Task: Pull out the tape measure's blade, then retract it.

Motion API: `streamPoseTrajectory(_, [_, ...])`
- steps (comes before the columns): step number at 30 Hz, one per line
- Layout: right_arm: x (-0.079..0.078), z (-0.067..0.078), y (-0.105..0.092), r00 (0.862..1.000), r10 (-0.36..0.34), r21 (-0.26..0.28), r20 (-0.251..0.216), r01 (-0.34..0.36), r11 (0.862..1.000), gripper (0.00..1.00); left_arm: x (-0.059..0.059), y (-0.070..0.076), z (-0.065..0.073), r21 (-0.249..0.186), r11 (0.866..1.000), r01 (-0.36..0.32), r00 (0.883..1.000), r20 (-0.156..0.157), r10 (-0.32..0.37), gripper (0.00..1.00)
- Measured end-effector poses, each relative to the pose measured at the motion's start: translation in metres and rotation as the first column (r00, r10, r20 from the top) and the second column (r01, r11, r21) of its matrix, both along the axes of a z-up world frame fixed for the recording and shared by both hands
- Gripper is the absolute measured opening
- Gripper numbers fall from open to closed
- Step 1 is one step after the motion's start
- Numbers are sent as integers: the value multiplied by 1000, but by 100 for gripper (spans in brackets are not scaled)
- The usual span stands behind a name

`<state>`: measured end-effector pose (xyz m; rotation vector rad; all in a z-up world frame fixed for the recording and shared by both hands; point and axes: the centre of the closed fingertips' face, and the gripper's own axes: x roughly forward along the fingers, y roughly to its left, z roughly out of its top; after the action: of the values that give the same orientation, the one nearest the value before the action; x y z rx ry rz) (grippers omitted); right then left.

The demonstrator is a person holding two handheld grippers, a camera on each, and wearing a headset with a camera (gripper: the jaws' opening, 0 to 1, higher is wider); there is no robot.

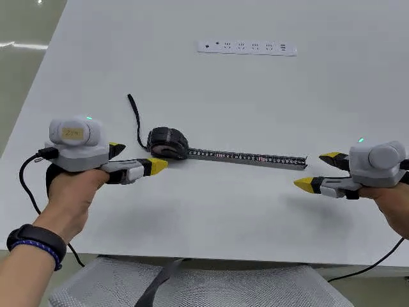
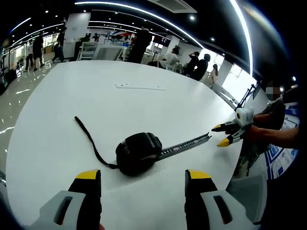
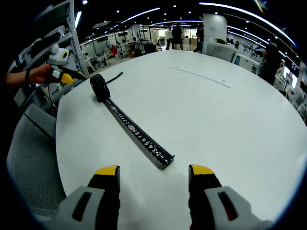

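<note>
**Black case, blade drawn out: pull-out done, retraction left**

Reading the head view from left to right, we first meet the left gripper. Its yellow-tipped jaws are parted and hold nothing, and it sits just beside the case without touching it. A strap trails from the case toward the far side of the white table. The case itself rests on the table, left of centre.

From the case the blade runs flat along the table toward the right, numbered face up, and neither tool grips it. Its free end lies near the right gripper, whose jaws also stand apart and empty. In the right gripper view the end hook sits just ahead of the gap between those jaws, clear of both. A power strip lies well apart at the far edge.

We judge the first half of the task complete, since a good length of blade lies outside the case. Retraction is what remains. Because the blade lies extended with nothing holding it, we suppose a lock is engaged, though we cannot see one. The next move probably calls for steadying the case and releasing that lock.
</note>
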<state>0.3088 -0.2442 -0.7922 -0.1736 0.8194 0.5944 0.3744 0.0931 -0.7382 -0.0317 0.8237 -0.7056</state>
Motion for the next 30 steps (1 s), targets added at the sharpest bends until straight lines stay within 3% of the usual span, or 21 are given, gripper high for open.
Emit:
streamPoseTrajectory(10, [5,-7,-7,998,68,-45,-17,-68,997,55,14,-10,0,-20,1000,-9,1000,-14,9,67])
streamPoseTrajectory(15, [7,-8,-3,991,131,-75,-21,-132,988,53,21,-15,-1,-28,999,-19,999,-26,18,66])
streamPoseTrajectory(23, [10,-12,-2,984,175,-79,-35,-178,981,51,29,-20,-1,-29,999,-22,999,-38,21,66])
streamPoseTrajectory(26, [13,-14,-1,973,225,-107,-44,-228,968,49,34,-24,-2,-26,999,-21,999,-48,20,65])
streamPoseTrajectory(27, [15,-16,2,961,273,-120,-55,-277,953,49,38,-27,-4,-19,1000,-21,998,-58,20,65])
streamPoseTrajectory(30, [16,-17,3,945,319,-143,-69,-326,935,46,39,-30,-4,-18,1000,-23,998,-64,21,65])
